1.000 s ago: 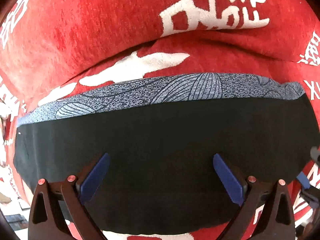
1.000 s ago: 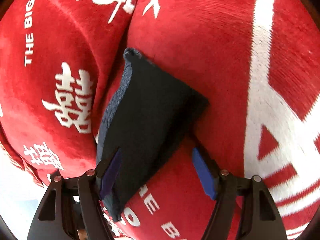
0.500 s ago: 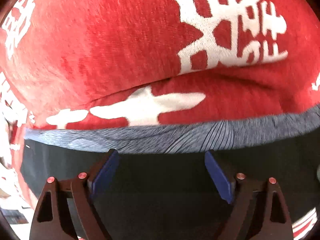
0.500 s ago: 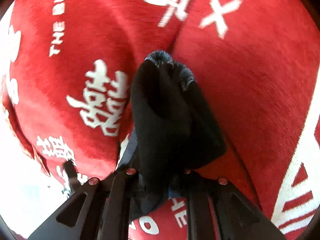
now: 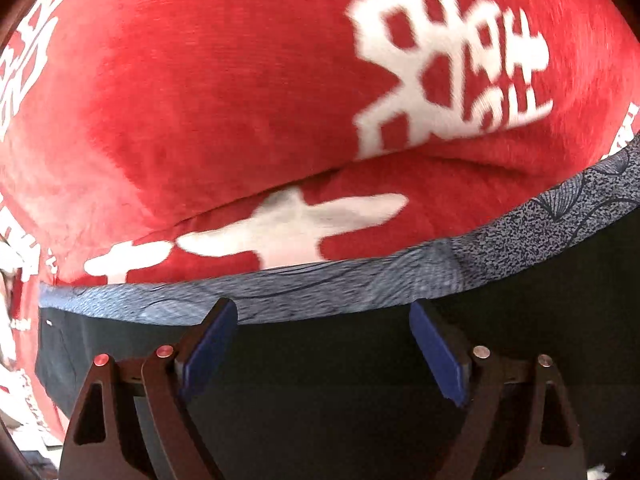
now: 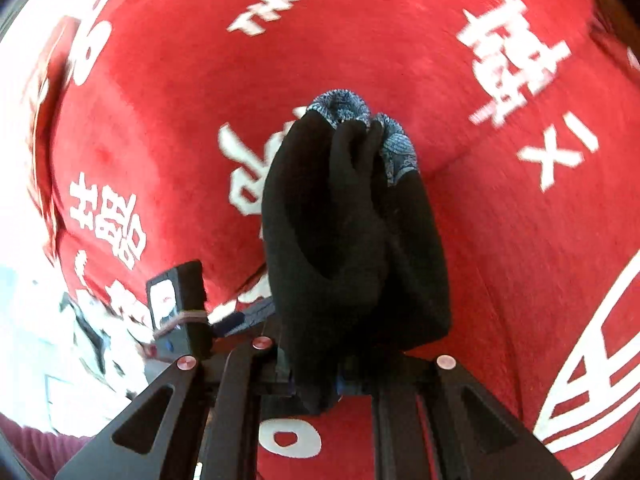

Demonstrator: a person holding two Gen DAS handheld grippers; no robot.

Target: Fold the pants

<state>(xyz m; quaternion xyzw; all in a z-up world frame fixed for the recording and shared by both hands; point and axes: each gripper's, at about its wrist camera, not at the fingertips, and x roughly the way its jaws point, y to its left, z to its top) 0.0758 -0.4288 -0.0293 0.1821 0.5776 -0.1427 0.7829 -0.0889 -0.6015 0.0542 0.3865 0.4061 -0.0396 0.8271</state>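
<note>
Red blanket (image 5: 208, 112) stretches wide beyond the black pants (image 5: 328, 364). Your left gripper (image 5: 320, 320) gapes over their patterned waistband edge (image 5: 520, 236); your right gripper (image 6: 316, 372) pinches a bunched, lifted end.

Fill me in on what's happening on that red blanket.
A person with a handheld gripper in each hand is folding black pants with a grey patterned waistband on a red plush blanket with white lettering. The right gripper is shut on a bunched end of the pants. The left gripper is open above the flat part.
</note>
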